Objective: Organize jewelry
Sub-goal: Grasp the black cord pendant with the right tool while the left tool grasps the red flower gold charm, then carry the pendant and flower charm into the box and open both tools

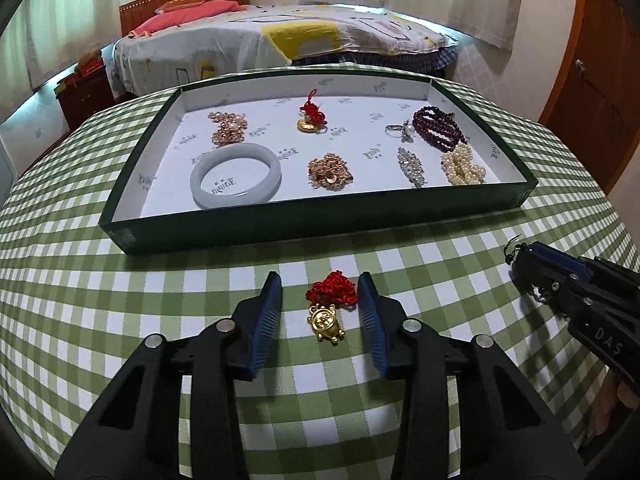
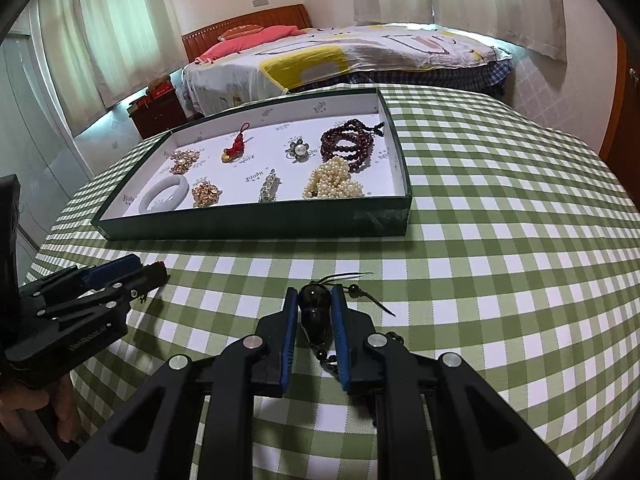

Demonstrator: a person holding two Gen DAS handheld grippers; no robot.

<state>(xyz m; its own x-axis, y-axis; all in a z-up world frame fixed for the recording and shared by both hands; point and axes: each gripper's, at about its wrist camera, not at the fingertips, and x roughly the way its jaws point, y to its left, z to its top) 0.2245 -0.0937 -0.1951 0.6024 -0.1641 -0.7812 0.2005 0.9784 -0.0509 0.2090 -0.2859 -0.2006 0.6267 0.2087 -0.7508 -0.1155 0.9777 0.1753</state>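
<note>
**Two tools down on the bench, one gripping, one spread**

Two tools sit low over the green-checked bench (image 1: 120, 280). My left tool (image 1: 320, 300) has its blue pads spread wide, one on each side of a gold charm with a red knotted cord (image 1: 329, 312) that lies flat on the cloth at the lower centre of the left wrist view; neither pad touches it. My right tool (image 2: 316, 312) is clamped on a dark glossy pendant (image 2: 315, 310), at the lower centre of the right wrist view, with thin dark cords and small beads trailing out to the right and below the pads.

Beyond both, in the middle of each frame, stands the dark green tray (image 1: 280, 222) with a white lining. In it I see a pale jade bangle (image 1: 235, 175) at the near left, two rose-gold clusters, another red-corded gold charm (image 1: 311, 118) toward the back, a silver brooch (image 1: 410, 166), a pearl ring (image 2: 297, 149), a dark red bead strand (image 1: 438, 126) and a heap of cream pearls (image 1: 464, 166) at the right end, touching the dark red strand.

A bed (image 1: 320, 36) fills the top of the frame.
</note>
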